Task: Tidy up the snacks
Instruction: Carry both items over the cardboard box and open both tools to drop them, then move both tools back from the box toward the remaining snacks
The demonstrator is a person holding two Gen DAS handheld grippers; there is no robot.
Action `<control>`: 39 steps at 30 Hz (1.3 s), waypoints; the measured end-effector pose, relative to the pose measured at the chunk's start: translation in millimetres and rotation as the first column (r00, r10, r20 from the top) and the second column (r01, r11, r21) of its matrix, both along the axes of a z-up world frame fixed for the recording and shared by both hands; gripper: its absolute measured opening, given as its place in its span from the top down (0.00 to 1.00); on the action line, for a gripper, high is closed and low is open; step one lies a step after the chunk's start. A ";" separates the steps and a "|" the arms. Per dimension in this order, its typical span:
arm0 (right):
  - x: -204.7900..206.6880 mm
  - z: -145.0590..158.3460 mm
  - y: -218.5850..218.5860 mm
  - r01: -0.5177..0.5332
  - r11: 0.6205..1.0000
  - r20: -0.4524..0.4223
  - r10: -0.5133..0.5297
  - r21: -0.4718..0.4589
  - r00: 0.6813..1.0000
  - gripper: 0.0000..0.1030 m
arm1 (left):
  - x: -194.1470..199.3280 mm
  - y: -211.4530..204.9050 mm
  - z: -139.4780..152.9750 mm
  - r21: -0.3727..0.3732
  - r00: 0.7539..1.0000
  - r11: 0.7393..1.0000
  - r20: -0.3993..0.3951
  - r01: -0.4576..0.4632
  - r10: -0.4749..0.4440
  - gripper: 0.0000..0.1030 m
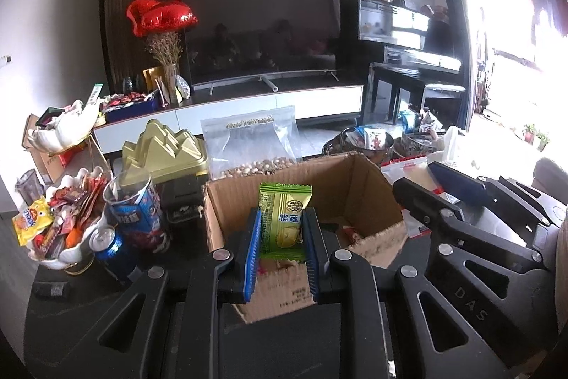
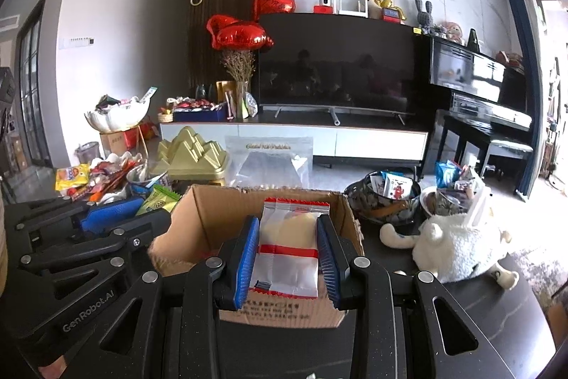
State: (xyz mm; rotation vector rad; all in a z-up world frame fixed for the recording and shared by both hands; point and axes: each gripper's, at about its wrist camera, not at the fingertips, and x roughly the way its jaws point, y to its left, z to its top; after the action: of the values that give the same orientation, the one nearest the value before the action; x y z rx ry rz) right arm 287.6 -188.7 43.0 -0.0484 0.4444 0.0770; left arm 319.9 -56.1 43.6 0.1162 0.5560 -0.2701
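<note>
My left gripper [image 1: 282,219] is shut on a green and yellow snack packet [image 1: 284,219], held upright above the open cardboard box [image 1: 372,176]. My right gripper [image 2: 287,229] is shut on a clear packet with red trim [image 2: 289,251] holding a pale pastry, also over the cardboard box [image 2: 198,212]. In the left wrist view the right gripper [image 1: 447,198] shows at the right with its clear packet [image 1: 411,169]. The right wrist view catches the left gripper [image 2: 120,208] at the left, with the green packet [image 2: 158,199] sticking out of it. A few wrappers lie at the box's bottom [image 1: 349,231].
Left of the box stand a white shell bowl of snacks [image 1: 60,226], a blue can [image 1: 110,249], a snack tub [image 1: 138,212], a gold mountain-shaped tin [image 1: 163,148] and a clear bag of nuts [image 1: 248,144]. To the right are a dark bowl of packets [image 2: 387,198] and a white plush sheep [image 2: 458,244].
</note>
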 end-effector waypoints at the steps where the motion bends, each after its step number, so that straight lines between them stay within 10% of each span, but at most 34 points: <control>1: 5.1 -1.7 -0.1 -0.002 1.000 -0.004 0.002 0.000 1.000 0.67 | 5.3 -1.2 -1.7 0.002 1.000 1.000 -0.003 0.001 -0.001 0.78; 14: 58.9 -18.5 -7.8 -0.032 0.999 -0.056 0.032 -0.015 0.998 0.66 | 54.2 -12.2 -12.8 0.048 0.999 0.999 -0.028 -0.019 0.020 0.68; 18: 63.4 -23.9 -14.8 -0.019 1.000 -0.092 0.019 0.009 0.996 0.48 | 52.2 -11.0 -10.1 0.059 0.999 0.997 -0.003 -0.047 0.047 0.55; 39: -51.7 -2.7 -56.6 0.050 0.999 -0.031 -0.049 0.019 0.998 0.42 | -49.9 -26.0 9.3 -0.007 1.000 1.000 0.003 0.021 -0.021 0.44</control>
State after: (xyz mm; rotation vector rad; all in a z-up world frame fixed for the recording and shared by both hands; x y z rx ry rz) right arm 236.0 -245.4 40.3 -0.0163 0.4748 0.0334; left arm 270.0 -82.1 52.9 0.1152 0.5511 -0.2924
